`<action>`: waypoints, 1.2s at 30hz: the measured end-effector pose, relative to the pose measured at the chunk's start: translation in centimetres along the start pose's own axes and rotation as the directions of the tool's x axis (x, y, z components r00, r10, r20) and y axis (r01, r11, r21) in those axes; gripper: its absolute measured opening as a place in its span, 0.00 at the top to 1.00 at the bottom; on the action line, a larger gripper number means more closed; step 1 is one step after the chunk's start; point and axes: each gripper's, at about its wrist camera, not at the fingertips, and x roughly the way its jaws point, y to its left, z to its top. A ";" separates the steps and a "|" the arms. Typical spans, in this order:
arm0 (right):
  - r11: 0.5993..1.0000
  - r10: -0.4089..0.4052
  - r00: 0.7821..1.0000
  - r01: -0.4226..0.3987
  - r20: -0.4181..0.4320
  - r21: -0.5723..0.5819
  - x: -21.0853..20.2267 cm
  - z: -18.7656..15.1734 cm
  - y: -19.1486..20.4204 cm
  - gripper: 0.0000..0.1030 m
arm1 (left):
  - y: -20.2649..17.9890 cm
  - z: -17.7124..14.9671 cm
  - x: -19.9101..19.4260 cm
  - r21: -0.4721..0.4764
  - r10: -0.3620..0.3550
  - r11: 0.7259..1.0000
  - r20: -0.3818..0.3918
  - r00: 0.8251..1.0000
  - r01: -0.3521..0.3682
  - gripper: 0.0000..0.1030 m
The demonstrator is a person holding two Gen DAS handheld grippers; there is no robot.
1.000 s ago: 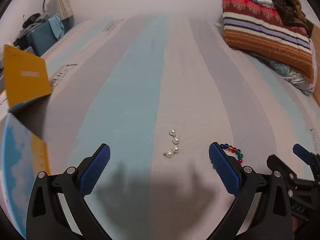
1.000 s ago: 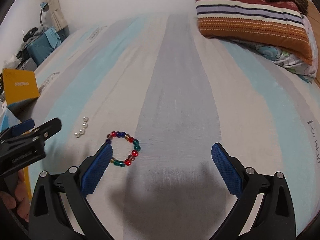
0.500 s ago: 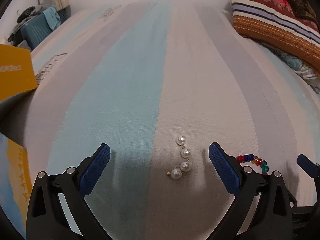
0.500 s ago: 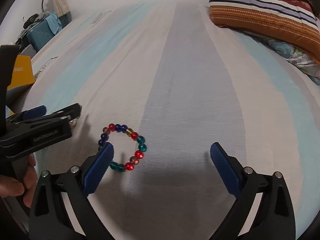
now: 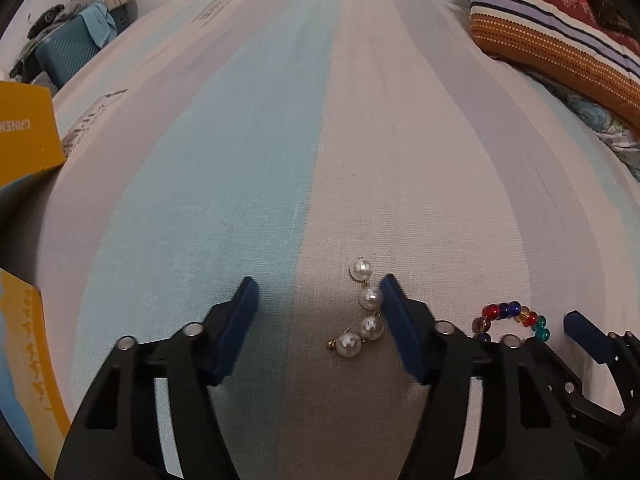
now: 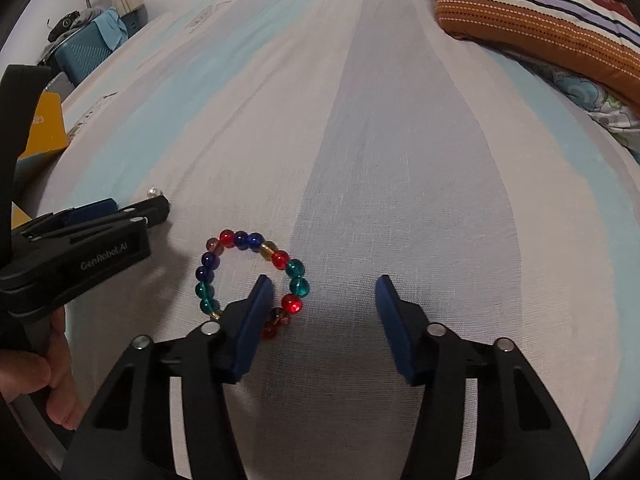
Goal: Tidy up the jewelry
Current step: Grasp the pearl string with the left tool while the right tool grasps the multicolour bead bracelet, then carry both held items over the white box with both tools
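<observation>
A short pearl string [image 5: 362,311] lies on the striped bedsheet. My left gripper [image 5: 318,304] is low over it, open and half closed in, with the pearls between the jaws against the right finger [image 5: 402,332]. A bracelet of coloured beads [image 6: 251,276] lies to the right; it also shows in the left wrist view [image 5: 512,316]. My right gripper [image 6: 322,300] is open, and its left finger [image 6: 250,324] sits inside the bracelet ring. The left gripper shows in the right wrist view [image 6: 132,214], with one pearl [image 6: 153,192] showing above it.
A yellow box [image 5: 26,132] stands at the left edge of the bed, with another yellow and blue box [image 5: 28,360] nearer. A striped pillow [image 5: 560,40] lies at the far right. A teal case [image 6: 84,54] stands beyond the bed at the far left.
Both grippers have moved forward and down to the jewelry. Both pairs of jaws have narrowed. The left now straddles the pearls, and the right finger has entered the bracelet ring.
</observation>
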 end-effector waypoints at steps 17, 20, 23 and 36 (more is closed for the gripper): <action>1.000 -0.011 1.000 0.011 -0.006 -0.002 0.1 0.2 0.4 0.89 | 0.2 -0.4 -0.8 0.029 0.013 0.999 0.012 1.000 -0.014 0.89; 1.000 -0.002 1.000 0.002 -0.005 0.010 -0.1 0.2 0.2 0.90 | 0.4 -0.5 -1.0 0.029 0.005 1.000 0.015 1.000 -0.005 0.90; 1.000 0.002 1.000 -0.002 0.001 0.017 -0.3 0.3 0.0 0.91 | 0.5 -0.6 -1.2 0.024 0.000 1.000 0.020 1.000 0.000 0.90; 1.000 0.012 0.998 -0.014 0.069 0.027 -3.2 0.0 0.1 0.91 | 1.0 -1.1 -4.0 0.022 -0.023 1.000 0.052 0.998 0.022 0.90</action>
